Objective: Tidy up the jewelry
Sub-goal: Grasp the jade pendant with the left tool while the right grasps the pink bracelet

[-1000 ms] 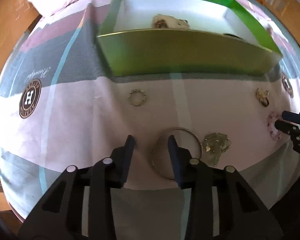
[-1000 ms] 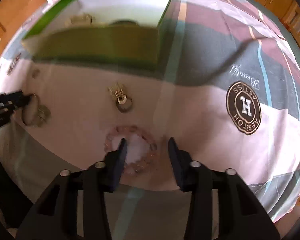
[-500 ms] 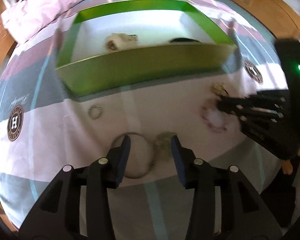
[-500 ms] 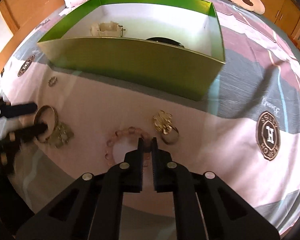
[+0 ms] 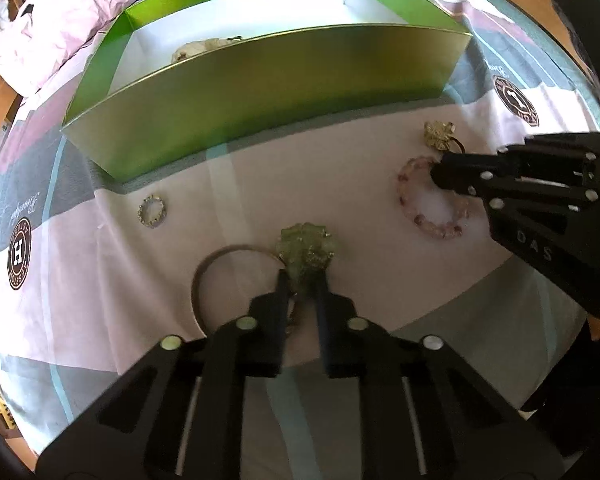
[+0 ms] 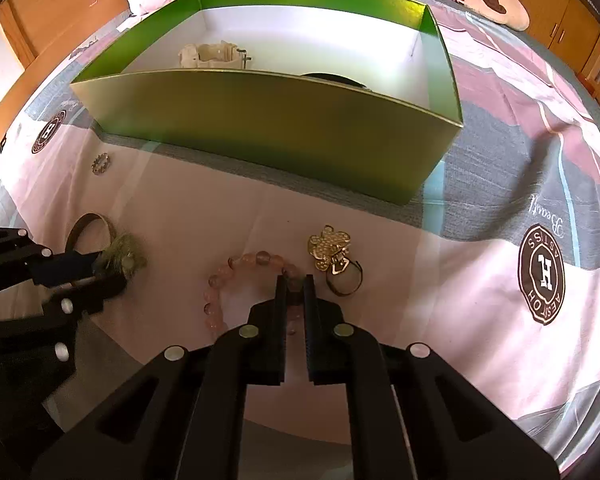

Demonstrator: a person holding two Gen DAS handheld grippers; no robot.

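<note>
Four loose pieces lie on the bed [image 6: 520, 184] in front of one green box [image 6: 284, 120]: one pink bead bracelet [image 6: 220, 280], one gold ring [image 6: 334, 258], one small toothed ring [image 5: 152, 211] and one bangle [image 5: 220, 258] bearing a greenish flower ornament [image 5: 306, 246]. The left gripper [image 5: 302, 278] reaches low over the bedsheet, its fingers pinching the flower ornament's near edge. The right gripper [image 6: 295, 282] comes in level beside it, fingers pinching a bead of the bracelet just left of the gold ring.
</note>
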